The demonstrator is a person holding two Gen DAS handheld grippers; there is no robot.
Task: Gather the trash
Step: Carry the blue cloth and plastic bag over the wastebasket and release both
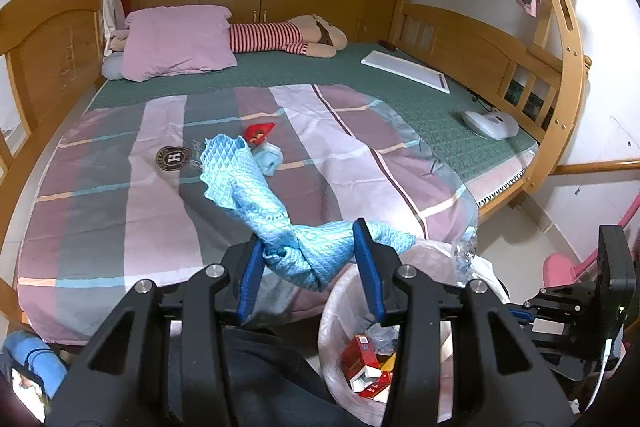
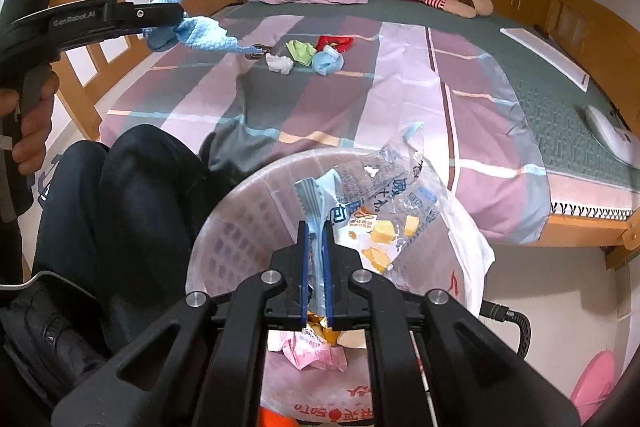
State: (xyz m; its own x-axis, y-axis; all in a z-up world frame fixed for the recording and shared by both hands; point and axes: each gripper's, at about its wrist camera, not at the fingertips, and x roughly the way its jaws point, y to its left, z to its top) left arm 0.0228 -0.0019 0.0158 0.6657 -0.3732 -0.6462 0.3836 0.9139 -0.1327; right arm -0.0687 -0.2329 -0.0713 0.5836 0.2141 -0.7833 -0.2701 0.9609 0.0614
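The left hand-held gripper [image 1: 308, 259] is pinching a blue cloth [image 1: 236, 183] that is hiding part of the trash on the bed [image 2: 400, 99]. The right hand-held gripper [image 2: 316, 247] is clamping a clear snack wrapper [image 2: 384, 195] over the lined bin [image 2: 240, 211], its black frame covering most of the bin's contents.

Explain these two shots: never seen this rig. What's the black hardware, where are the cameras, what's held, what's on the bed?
No robot arm here: a person holds a handheld two-finger gripper in each hand, each with a fisheye camera looking along its fingers. The left-wrist view shows the left gripper closed on a blue cloth. The right-wrist view shows the right gripper shut on a clear snack wrapper over the bag-lined bin. Still on the striped bedspread: a white wad, green wrapper, red wrapper and a blue wad.
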